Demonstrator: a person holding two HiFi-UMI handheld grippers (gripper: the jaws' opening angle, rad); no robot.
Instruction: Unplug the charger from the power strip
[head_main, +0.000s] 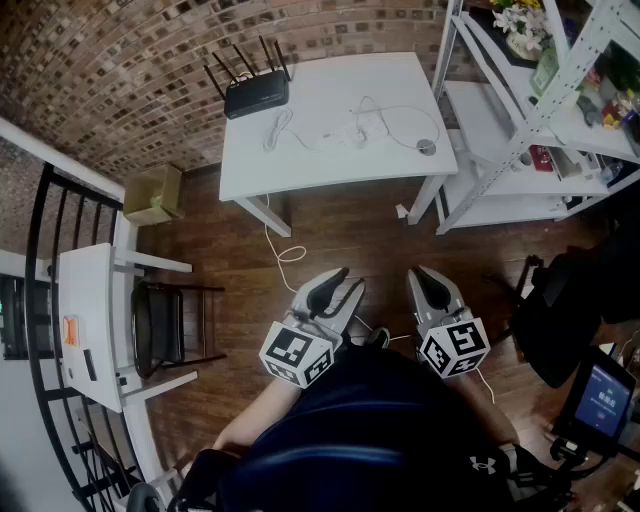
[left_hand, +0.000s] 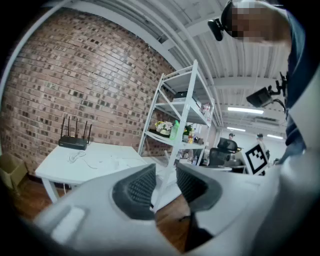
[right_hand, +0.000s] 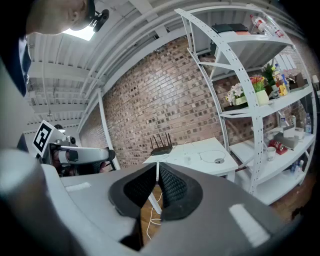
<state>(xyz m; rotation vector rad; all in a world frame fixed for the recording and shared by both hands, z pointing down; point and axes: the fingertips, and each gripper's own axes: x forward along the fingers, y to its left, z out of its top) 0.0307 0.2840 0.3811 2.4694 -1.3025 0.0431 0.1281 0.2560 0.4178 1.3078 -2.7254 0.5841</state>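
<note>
Your left gripper (left_hand: 165, 175) is released, jaws apart with nothing between them; your right gripper (right_hand: 157, 172) is clenched on empty air. Both hang above the wooden floor (head_main: 340, 220), well apart from the white table (head_main: 300, 170). On it, near the black router (head_main: 256, 95), lies what looks like the power strip (head_main: 335, 135) with the charger (head_main: 357, 130) plugged in
</note>
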